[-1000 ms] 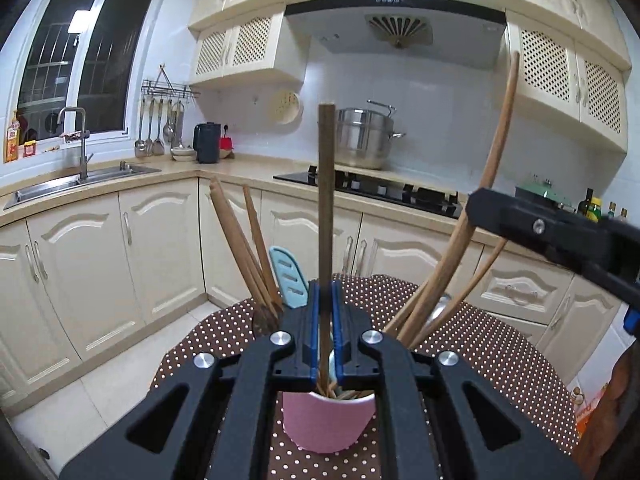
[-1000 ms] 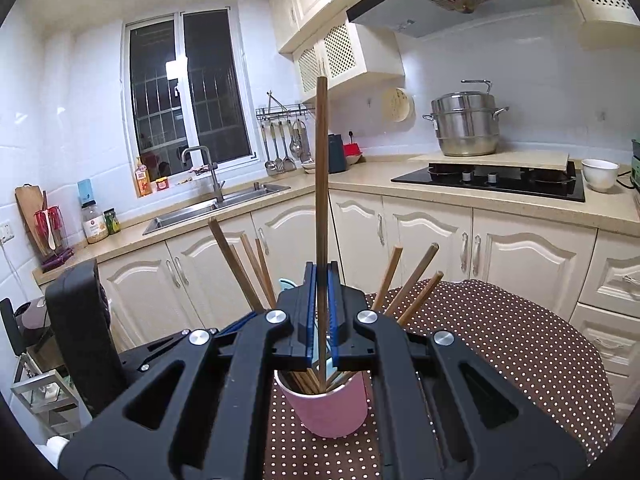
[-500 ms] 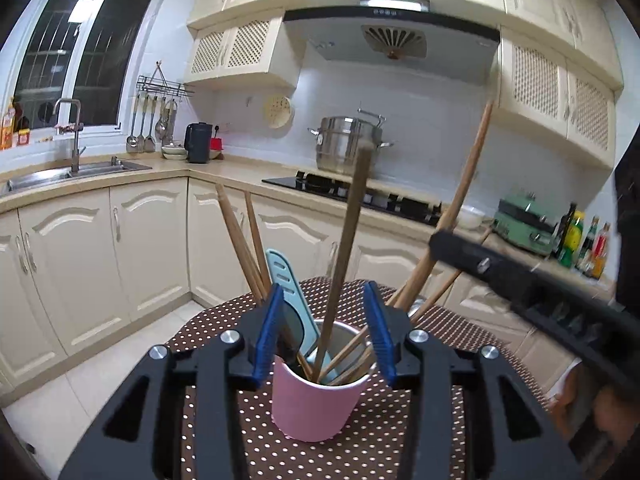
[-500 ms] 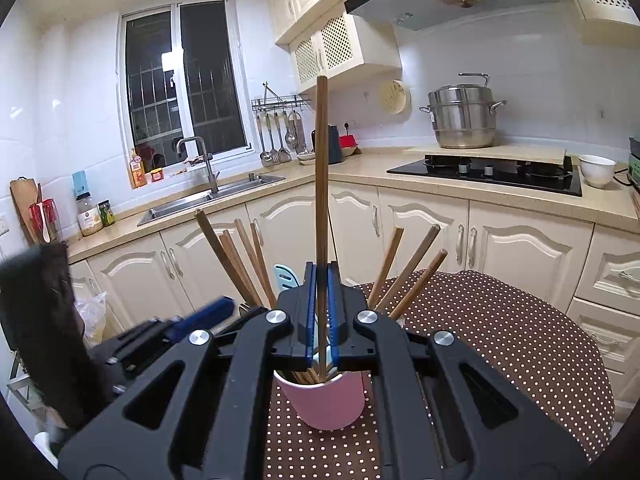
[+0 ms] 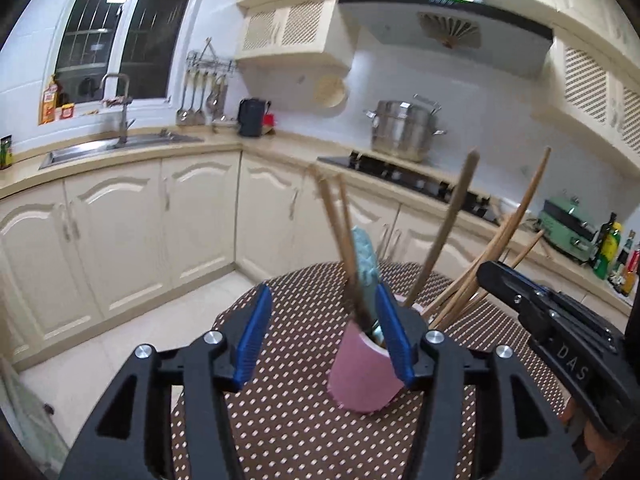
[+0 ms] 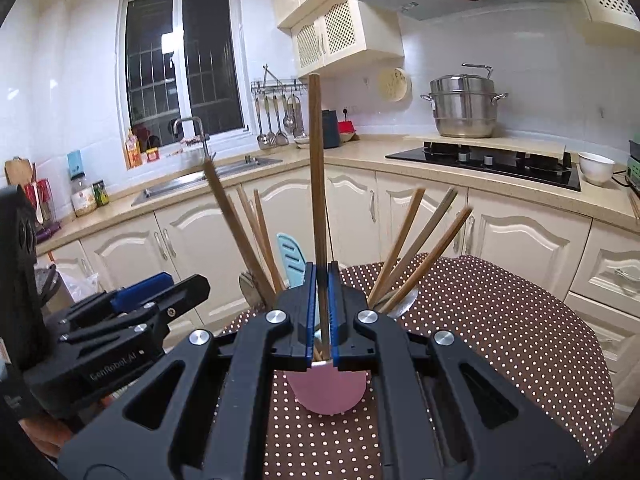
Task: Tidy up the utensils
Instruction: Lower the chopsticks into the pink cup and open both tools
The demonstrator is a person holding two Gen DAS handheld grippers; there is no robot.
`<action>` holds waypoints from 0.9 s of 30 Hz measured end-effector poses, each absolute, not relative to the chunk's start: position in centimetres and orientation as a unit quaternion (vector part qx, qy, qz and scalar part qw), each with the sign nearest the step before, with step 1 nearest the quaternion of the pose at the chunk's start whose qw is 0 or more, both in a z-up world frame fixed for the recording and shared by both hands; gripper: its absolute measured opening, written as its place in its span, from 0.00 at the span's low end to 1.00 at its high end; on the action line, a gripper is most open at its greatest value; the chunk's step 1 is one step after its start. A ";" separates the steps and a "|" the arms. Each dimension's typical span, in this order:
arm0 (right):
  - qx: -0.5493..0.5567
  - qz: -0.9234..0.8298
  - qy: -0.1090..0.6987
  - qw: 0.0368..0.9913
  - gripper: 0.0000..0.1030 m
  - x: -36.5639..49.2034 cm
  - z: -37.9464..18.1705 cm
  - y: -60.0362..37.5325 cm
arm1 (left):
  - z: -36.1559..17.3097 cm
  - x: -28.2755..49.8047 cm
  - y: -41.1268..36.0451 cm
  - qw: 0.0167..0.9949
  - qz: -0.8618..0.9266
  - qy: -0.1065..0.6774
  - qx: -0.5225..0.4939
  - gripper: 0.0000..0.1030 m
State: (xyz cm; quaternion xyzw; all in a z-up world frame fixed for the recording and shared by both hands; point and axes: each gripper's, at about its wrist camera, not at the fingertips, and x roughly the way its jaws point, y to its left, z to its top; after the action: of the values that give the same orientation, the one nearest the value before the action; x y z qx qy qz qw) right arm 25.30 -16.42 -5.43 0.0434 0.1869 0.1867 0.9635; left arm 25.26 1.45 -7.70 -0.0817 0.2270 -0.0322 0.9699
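Note:
A pink cup [image 5: 362, 376] stands on the round brown polka-dot table [image 5: 304, 420]. It holds several wooden chopsticks and a light blue spatula [image 5: 365, 258]. My left gripper [image 5: 324, 334] is open and empty, just in front of and left of the cup. The dark chopstick [image 5: 444, 228] leans free in the cup. My right gripper [image 6: 322, 312] is shut on a dark brown chopstick [image 6: 316, 184], held upright with its lower end over the cup [image 6: 328, 390]. The left gripper [image 6: 132, 312] also shows in the right wrist view, open.
Cream kitchen cabinets and a counter run behind the table, with a sink [image 6: 208, 178] at left and a black hob [image 6: 484, 162] with a steel pot [image 6: 464, 112] at right. The right gripper's body [image 5: 560, 344] reaches in at the left view's right edge.
My left gripper opened and let go of its dark chopstick, which now leans in the cup. It then drew back and to the left. My right gripper kept its chopstick upright.

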 end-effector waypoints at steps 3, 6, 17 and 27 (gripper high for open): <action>0.030 0.184 0.195 0.963 0.06 25.4 -6.3 -15.8 | -8.0 25.1 1.8 0.968 -0.025 0.236 -0.076 0.52; 0.021 0.181 0.200 0.963 0.06 25.5 -7.3 -15.2 | -8.0 25.0 1.9 0.968 -0.020 0.242 -0.066 0.53; 0.029 0.176 0.212 0.961 0.07 25.2 -7.9 -15.5 | -8.0 22.9 1.7 0.969 -0.017 0.241 -0.045 0.59; 0.041 0.175 0.199 0.963 0.50 23.3 -7.1 -16.2 | -6.7 20.7 2.1 0.975 -0.007 0.220 -0.035 0.65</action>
State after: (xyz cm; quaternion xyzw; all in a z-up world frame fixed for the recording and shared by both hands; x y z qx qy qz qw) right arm 23.29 -16.15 -7.11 0.0410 0.1986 0.1750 0.9634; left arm 20.66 2.15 -6.65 -0.0351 0.2202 -0.0071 0.9748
